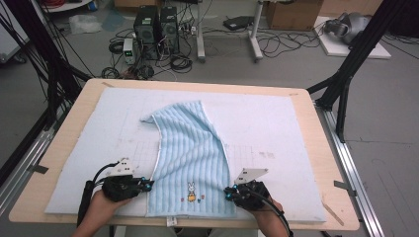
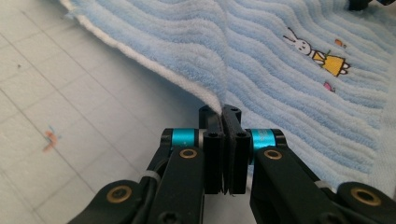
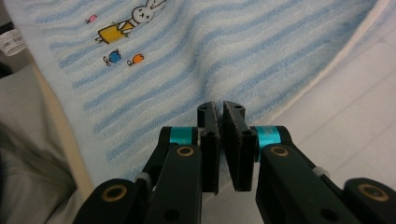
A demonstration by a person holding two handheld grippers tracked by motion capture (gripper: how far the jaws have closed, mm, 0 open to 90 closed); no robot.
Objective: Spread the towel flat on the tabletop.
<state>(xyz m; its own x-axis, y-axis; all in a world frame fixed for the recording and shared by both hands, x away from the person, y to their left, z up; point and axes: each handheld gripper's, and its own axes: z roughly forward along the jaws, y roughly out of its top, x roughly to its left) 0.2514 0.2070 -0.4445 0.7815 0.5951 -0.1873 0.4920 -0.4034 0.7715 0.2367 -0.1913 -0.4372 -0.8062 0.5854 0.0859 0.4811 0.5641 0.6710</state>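
Both claws clamped on towel [image 1: 190, 158]

Evenly and softly lit from above, with faint shadows only and no glare. High view sharp at centre, slightly soft and bowed toward the edges. Gripper views crisp mid-frame, blurred along the bottom, dimmer at lower left.

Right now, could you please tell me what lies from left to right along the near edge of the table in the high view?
Left gripper → blue striped towel with its rabbit picture → right gripper.
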